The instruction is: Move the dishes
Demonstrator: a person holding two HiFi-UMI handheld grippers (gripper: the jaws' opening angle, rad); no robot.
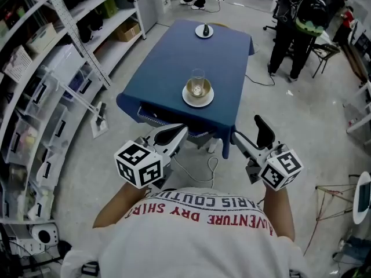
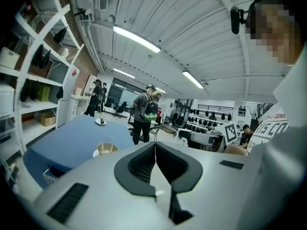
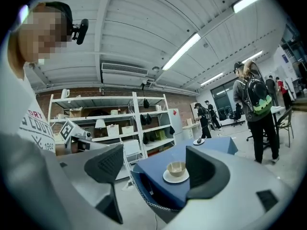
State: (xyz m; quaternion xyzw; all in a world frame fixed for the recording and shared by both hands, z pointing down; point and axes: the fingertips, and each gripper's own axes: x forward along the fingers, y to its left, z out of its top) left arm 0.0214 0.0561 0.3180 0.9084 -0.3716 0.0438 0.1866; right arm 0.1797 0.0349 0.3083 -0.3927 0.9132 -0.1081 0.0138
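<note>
On the blue-clothed table [image 1: 174, 57] a white saucer [image 1: 198, 96] carries a tan bowl with a clear glass [image 1: 197, 81] standing in it. A second small plate [image 1: 204, 31] with a dark object lies at the far end. My left gripper [image 1: 174, 134] hangs short of the table's near edge, jaws pressed together and empty. My right gripper [image 1: 250, 136] is held just off the near right corner, jaws wide apart with nothing between them. The bowl and saucer [image 3: 176, 172] appear between the right jaws at a distance, and low at left as the bowl [image 2: 106, 149] in the left gripper view.
White metal shelving [image 1: 52, 68] with boxes lines the left side. A white basket [image 1: 153, 118] hangs under the table's near edge, with a cable on the floor below. People stand at the far right [image 1: 301, 22] beside chairs. A folding frame [image 1: 336, 198] stands at right.
</note>
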